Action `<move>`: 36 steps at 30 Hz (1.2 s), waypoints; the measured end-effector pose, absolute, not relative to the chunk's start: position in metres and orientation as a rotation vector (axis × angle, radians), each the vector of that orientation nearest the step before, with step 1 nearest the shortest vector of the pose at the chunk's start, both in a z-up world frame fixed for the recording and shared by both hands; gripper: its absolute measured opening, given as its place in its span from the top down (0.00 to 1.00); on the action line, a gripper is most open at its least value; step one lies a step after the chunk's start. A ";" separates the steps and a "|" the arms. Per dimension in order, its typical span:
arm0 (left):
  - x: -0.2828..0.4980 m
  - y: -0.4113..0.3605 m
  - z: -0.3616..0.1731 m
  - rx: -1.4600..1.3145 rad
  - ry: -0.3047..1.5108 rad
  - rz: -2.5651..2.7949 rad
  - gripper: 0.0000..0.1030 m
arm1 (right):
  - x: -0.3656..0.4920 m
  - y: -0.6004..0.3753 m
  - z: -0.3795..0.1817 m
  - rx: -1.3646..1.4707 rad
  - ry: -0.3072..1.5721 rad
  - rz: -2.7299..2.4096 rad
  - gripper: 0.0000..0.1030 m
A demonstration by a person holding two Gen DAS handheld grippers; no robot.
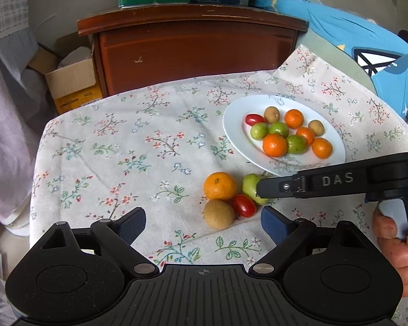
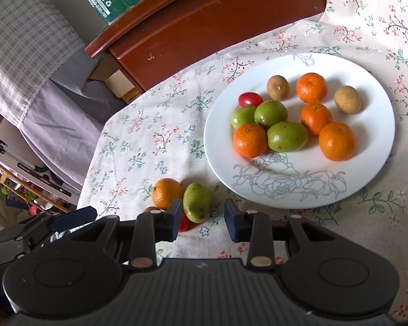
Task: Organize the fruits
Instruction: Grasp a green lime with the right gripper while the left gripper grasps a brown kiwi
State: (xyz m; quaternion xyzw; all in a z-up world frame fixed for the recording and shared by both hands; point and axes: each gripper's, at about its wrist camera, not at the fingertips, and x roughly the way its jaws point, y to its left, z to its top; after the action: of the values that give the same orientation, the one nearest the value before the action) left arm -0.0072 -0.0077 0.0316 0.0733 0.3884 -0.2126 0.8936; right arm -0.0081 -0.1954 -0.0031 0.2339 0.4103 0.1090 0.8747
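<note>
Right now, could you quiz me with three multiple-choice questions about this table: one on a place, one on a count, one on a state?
1. The plate stands on: A the flowered cloth; B the cabinet; C the cardboard box.
2. How many oranges on the plate? A two; B four; C six.
3. The left gripper is: A open, empty; B shut on an orange; C shut on a tomato.
Answers: 1 A, cloth shows around its rim. 2 B, four lie there. 3 A, its fingers stand wide apart, gripping nothing.
</note>
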 end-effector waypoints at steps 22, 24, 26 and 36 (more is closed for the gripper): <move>0.003 -0.028 0.003 0.184 0.824 -0.549 0.58 | 0.001 -0.180 -0.007 0.401 0.839 0.238 0.75; 0.002 -0.029 0.003 0.194 0.816 -0.557 0.59 | 0.002 -0.180 -0.007 0.404 0.841 0.240 0.75; 0.002 -0.029 0.004 0.187 0.818 -0.561 0.62 | 0.001 -0.181 -0.007 0.406 0.843 0.242 0.75; 0.002 -0.022 0.006 0.158 0.817 -0.542 0.75 | -0.001 -0.181 -0.005 0.394 0.848 0.236 0.75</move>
State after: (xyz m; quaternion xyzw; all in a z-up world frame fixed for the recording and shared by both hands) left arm 0.0016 -0.0221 0.0063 0.0758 0.3917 -0.2601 0.8793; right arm -0.0011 -0.1815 -0.0049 0.1894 0.4080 0.1136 0.8859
